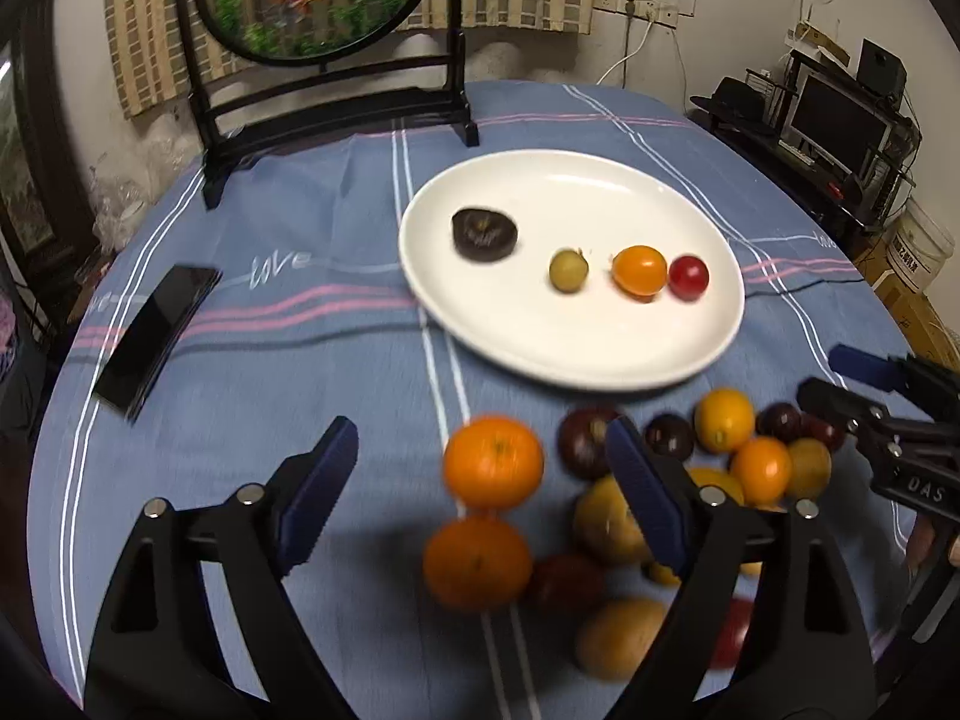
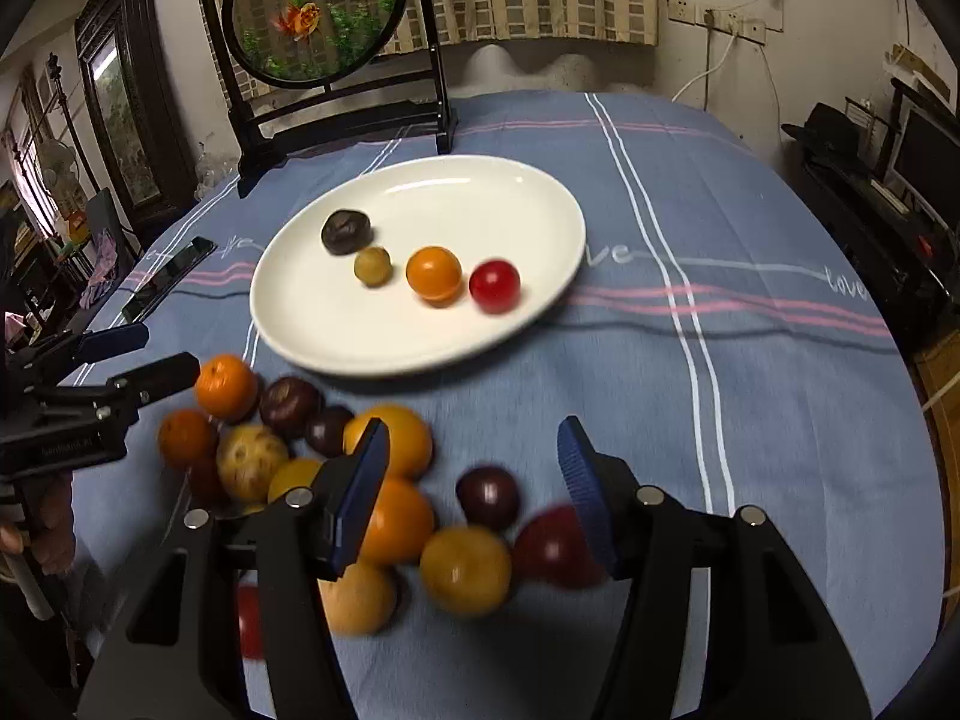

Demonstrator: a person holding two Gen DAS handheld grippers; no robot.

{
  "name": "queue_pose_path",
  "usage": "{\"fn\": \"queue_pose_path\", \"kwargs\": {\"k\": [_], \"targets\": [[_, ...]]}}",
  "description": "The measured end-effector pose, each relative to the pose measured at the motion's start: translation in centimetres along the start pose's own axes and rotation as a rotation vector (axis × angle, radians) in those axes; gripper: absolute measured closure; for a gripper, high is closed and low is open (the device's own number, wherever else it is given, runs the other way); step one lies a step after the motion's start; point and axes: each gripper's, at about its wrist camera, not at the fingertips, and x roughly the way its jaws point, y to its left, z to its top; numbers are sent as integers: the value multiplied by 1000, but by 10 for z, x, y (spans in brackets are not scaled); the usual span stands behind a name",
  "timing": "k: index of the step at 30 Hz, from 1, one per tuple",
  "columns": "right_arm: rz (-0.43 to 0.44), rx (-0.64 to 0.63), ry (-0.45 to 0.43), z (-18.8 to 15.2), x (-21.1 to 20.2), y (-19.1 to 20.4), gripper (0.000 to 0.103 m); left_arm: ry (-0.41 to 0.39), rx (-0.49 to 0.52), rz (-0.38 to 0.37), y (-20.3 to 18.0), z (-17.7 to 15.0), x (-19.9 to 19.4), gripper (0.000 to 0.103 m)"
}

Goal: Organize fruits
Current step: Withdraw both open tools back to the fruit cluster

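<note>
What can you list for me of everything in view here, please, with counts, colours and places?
Plate: one, white, mid-table.
Fruits on the plate: four in a row, dark brown, olive, orange, red.
Loose fruit pile: count unclear from blur; orange, yellow, dark purple, red; on the cloth in front of the plate.
Tablecloth: one, blue with white and pink stripes.
Phone: one, black, left of the plate.
Round goldfish screen: one, black stand, far edge.
Left gripper: jaws open, empty.
Right gripper: jaws open over the pile, gripping nothing.
</note>
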Motion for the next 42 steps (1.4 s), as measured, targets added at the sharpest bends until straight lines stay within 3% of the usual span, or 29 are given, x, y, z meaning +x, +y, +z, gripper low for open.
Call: {"fn": "queue_pose_path", "kwargs": {"k": [6,11,17,31,40,42], "targets": [[-23,34,-12,-37,-21,-7,42,6,-48,-15,7,-30,-18,14],[-23,57,30,-69,-25,-12,42,11,-36,2,5,-56,-29,11],[38,28,54,-89,-32,7,42,41,-24,9,2,-82,-32,11],[163,-124,102,-97,-23,71,42,60,-34,10,9,-96,-33,9],[110,-194,95,-87,-4,99,42,62,-47,5,15,-97,-33,9],[100,-192,91,-84,0,100,49,61,-49,4,16,-97,-33,9]]}}
